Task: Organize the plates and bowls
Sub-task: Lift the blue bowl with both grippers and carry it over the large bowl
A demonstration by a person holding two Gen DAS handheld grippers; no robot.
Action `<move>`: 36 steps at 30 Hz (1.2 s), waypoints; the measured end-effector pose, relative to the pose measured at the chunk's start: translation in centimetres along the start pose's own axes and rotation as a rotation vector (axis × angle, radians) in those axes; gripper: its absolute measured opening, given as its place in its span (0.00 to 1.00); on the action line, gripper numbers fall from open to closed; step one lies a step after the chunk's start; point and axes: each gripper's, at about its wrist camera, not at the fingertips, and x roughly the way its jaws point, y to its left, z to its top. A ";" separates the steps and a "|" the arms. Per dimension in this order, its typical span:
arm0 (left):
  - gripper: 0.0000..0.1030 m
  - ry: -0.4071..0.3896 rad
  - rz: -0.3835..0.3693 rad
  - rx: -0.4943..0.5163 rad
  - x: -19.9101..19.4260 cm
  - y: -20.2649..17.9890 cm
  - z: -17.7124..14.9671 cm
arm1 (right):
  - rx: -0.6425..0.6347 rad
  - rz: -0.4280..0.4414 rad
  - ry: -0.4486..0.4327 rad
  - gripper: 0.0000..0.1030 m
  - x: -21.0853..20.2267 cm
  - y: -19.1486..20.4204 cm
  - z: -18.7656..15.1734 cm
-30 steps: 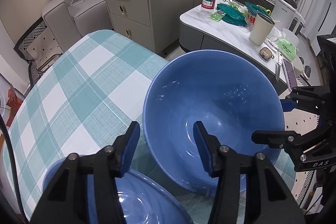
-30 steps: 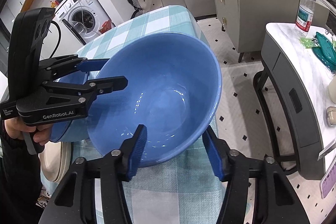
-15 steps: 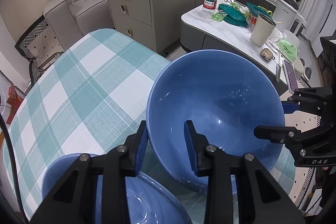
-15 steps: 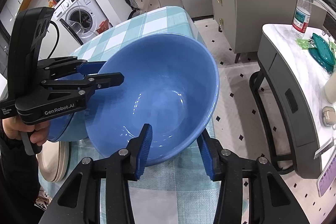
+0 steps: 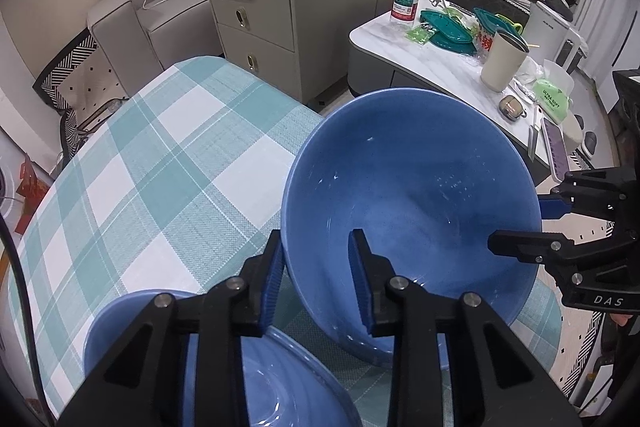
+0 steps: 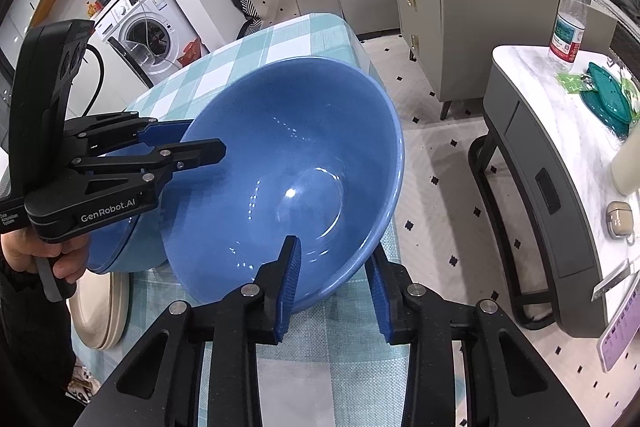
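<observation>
The bowl (image 5: 412, 211) sits tilted above the checked worktop (image 5: 160, 163), both claws pinching its rim: the left claw (image 5: 316, 283) on one side, the right claw (image 6: 334, 287) opposite. A second bowl (image 5: 256, 379) rests just beside it.

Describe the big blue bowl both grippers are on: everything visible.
The big blue bowl is a deep, round, glossy bowl, ceramic-looking, plain blue inside and out, empty, with faint smears inside. It is tilted, its opening facing both cameras. The left gripper and right gripper each straddle its rim at opposite sides, one finger inside, one outside. It sits over the checked tablecloth, beside a second blue bowl.
</observation>
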 end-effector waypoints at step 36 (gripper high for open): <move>0.30 -0.114 0.002 -0.016 -5.6 -0.7 0.3 | -0.036 -0.037 -0.073 0.31 -5.0 1.9 0.4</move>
